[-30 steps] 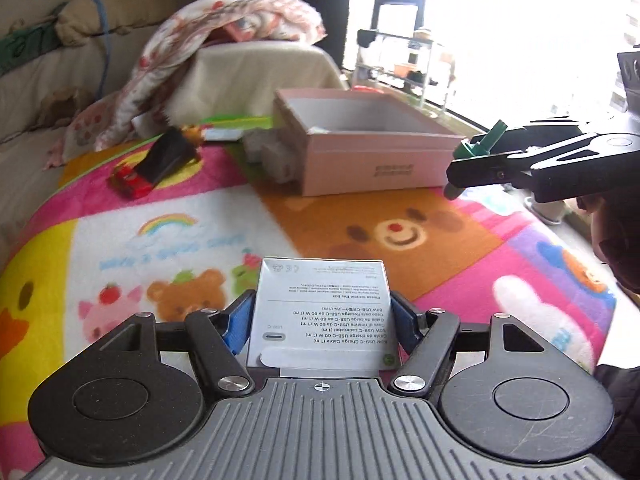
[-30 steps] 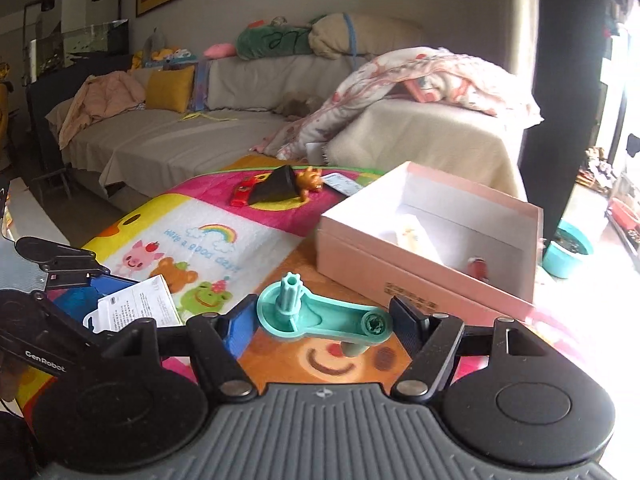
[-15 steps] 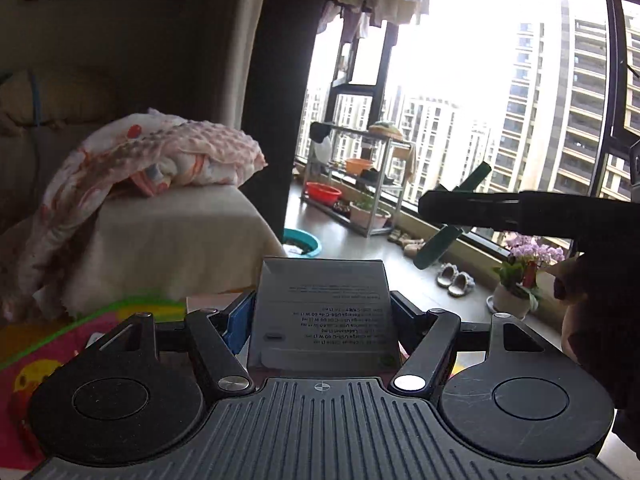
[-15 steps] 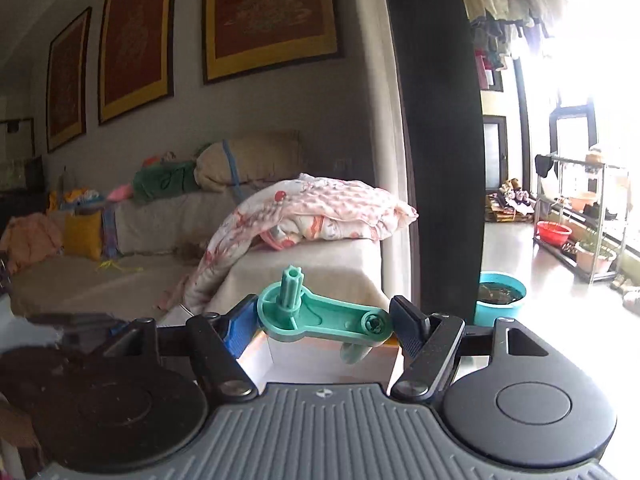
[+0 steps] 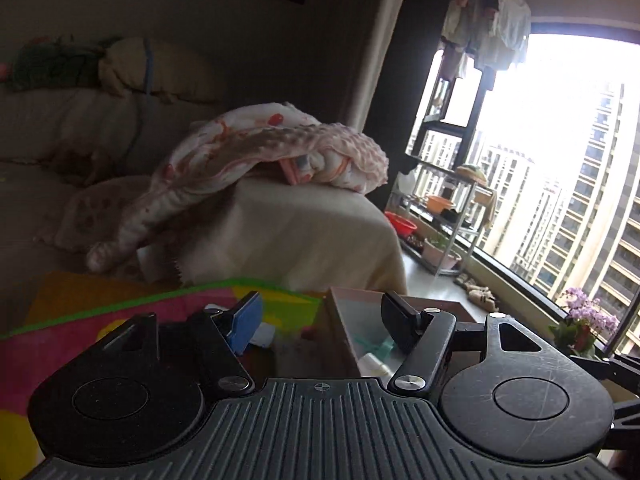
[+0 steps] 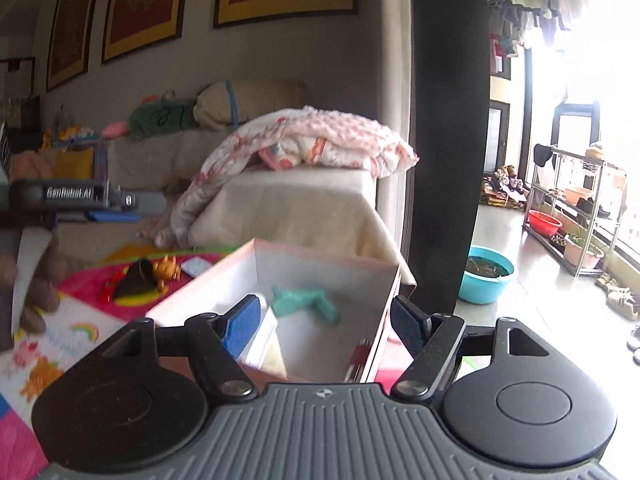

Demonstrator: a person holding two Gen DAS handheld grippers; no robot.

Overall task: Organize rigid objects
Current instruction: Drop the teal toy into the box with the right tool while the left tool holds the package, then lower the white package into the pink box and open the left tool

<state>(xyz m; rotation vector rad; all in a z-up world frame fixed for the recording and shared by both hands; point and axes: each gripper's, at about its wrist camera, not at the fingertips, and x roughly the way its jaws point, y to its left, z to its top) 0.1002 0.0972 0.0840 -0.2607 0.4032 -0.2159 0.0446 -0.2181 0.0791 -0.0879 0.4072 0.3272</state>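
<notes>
Both grippers are open and empty. My right gripper [image 6: 326,320] hovers over the near end of the pink box [image 6: 320,258]. Inside lie the teal plastic part [image 6: 306,300], a white cable carton [image 6: 260,340] by the near left wall and a red item [image 6: 358,356] at the right wall. My left gripper [image 5: 322,322] sits at the box's left wall [image 5: 340,332]; the teal part [image 5: 378,346] and a pale item [image 5: 374,364] show inside. The left gripper's body [image 6: 76,196] shows at far left in the right wrist view.
The colourful play mat [image 6: 92,304] holds a black wedge [image 6: 134,282], an orange toy [image 6: 168,268], a red toy [image 6: 110,286] and a small card [image 6: 196,266]. A sofa with a pink blanket [image 6: 316,144] stands behind. A teal basin [image 6: 486,278] sits on the floor.
Both grippers opened. The white carton left my left gripper and the teal part left my right gripper; both now lie in the pink box. Both cameras tilted back down.
</notes>
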